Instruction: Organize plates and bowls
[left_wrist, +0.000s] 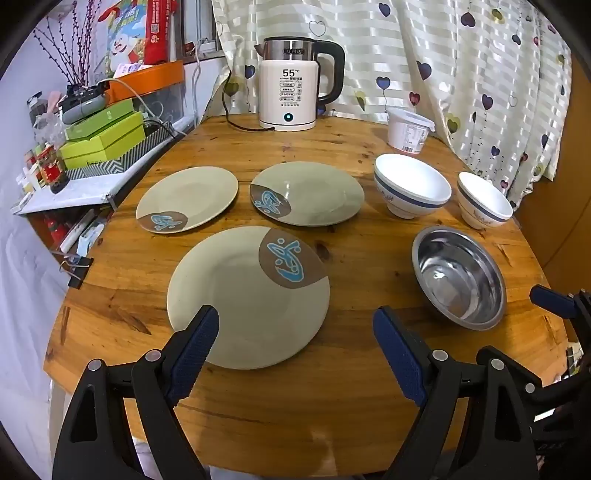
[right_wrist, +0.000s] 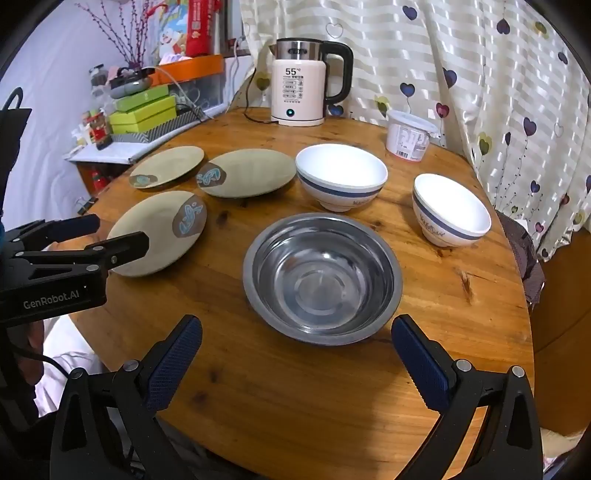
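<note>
While both jaws gape empty, left gripper (left_wrist: 295, 328) hovers over the near plate (left_wrist: 236, 295), right gripper (right_wrist: 295, 336) near the steel bowl (right_wrist: 321, 277); a shallow pinch could let the glazed rim slip.
</note>
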